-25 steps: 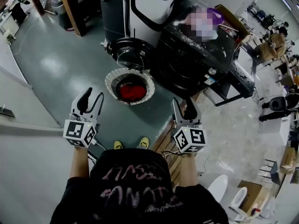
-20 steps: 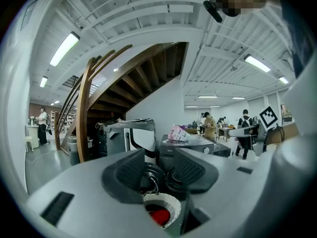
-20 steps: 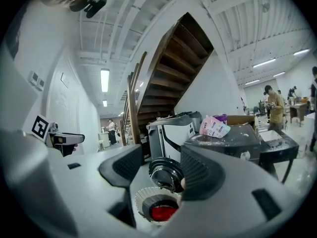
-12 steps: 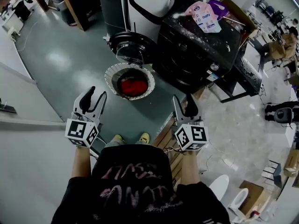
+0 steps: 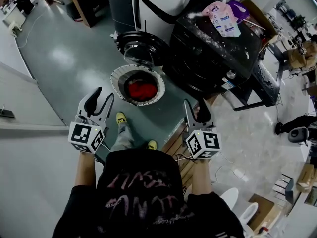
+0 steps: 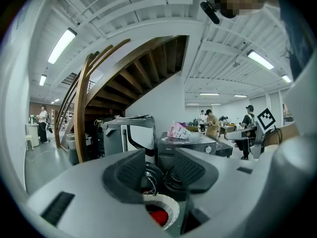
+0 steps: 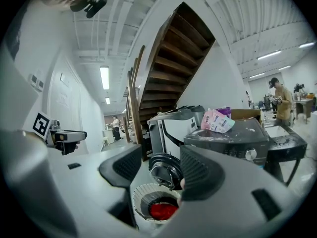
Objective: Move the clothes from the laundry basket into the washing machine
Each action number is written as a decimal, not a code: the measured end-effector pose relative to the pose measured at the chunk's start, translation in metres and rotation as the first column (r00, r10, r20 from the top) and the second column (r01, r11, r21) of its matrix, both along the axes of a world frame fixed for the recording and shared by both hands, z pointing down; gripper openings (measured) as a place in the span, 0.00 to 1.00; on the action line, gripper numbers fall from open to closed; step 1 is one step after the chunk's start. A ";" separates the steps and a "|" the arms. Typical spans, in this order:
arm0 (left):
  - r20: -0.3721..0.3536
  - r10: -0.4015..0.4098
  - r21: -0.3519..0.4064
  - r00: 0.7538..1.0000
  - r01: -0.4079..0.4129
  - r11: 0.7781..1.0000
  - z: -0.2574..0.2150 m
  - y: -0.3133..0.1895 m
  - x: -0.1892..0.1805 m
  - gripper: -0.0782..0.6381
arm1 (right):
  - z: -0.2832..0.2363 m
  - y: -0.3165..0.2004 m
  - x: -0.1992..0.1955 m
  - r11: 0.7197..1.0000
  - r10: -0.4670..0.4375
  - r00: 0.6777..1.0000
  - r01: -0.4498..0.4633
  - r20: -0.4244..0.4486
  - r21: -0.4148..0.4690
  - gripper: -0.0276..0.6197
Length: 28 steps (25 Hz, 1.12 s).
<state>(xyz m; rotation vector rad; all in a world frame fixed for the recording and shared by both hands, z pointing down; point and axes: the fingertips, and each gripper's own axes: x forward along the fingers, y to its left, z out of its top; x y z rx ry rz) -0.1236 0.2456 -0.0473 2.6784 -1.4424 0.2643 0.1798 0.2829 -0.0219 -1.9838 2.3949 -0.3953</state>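
Observation:
A round white laundry basket (image 5: 121, 77) stands on the grey floor with red clothes (image 5: 141, 89) inside. Just behind it the round door (image 5: 140, 46) of the black washing machine (image 5: 213, 58) hangs open. My left gripper (image 5: 100, 99) is held short of the basket on its near left, open and empty. To the basket's near right, my right gripper (image 5: 195, 107) is likewise open with nothing in it. The left gripper view looks past open jaws (image 6: 161, 170) to the basket (image 6: 171, 206) and red clothes (image 6: 158, 216). The right gripper view (image 7: 158, 170) shows the basket (image 7: 143, 195) and door (image 7: 166, 168).
A pink detergent pouch (image 5: 223, 16) lies on the washing machine's top. A white and black appliance (image 5: 158, 4) stands behind the door. Wooden slats (image 5: 176, 148) lie by my right foot; a white wall (image 5: 25, 113) runs along the left. People stand at the far right (image 7: 282, 100).
I have stepped forward: basket and washing machine sit nearer, my left foot is out ahead. Both grippers moved towards the basket, jaws unchanged.

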 end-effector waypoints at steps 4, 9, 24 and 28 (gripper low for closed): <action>-0.013 0.006 -0.014 1.000 -0.006 1.000 0.007 -0.031 -0.014 0.37 | 0.000 -0.028 -0.012 1.000 0.014 1.000 -0.014 -0.009 -0.004 0.43; -0.038 0.024 -0.039 0.999 -0.026 0.999 0.016 -0.085 -0.032 0.37 | -0.001 -0.072 -0.039 1.000 0.010 1.000 -0.010 -0.012 -0.018 0.41; -0.017 0.179 -0.140 0.984 -0.180 0.974 0.054 -0.223 -0.066 0.37 | 0.007 -0.183 -0.094 0.991 0.065 0.995 -0.073 -0.081 -0.113 0.41; 0.012 0.268 -0.160 0.963 -0.263 0.951 0.068 -0.249 -0.070 0.37 | 0.014 -0.204 -0.114 0.986 0.081 0.992 -0.094 -0.097 -0.140 0.41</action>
